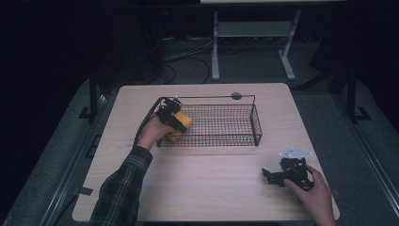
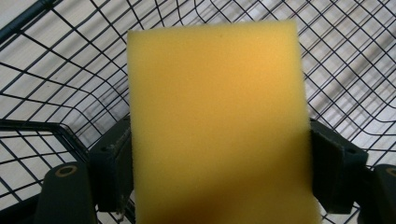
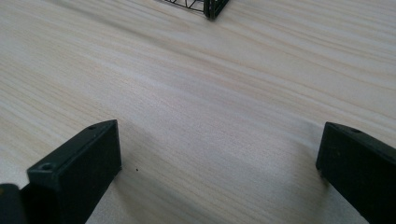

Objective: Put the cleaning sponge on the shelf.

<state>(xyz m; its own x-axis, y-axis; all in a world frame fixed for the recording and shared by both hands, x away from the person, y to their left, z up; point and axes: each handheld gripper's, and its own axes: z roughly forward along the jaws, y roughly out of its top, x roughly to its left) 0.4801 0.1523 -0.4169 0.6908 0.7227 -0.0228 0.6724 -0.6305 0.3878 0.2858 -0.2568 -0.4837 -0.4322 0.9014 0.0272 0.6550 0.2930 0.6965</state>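
Observation:
A yellow sponge is held over the left end of a black wire basket. My left gripper is shut on it. In the left gripper view the sponge stands between both black jaws, pressed at its sides, with the basket mesh behind and below it. My right gripper rests low on the table near the front right corner, held by a hand. In the right gripper view its jaws stand wide apart, my right gripper open over bare wood.
The light wooden table has a wide bare front. A corner of the basket shows at the top of the right gripper view. Behind the table stand a white frame and cables on a dark floor.

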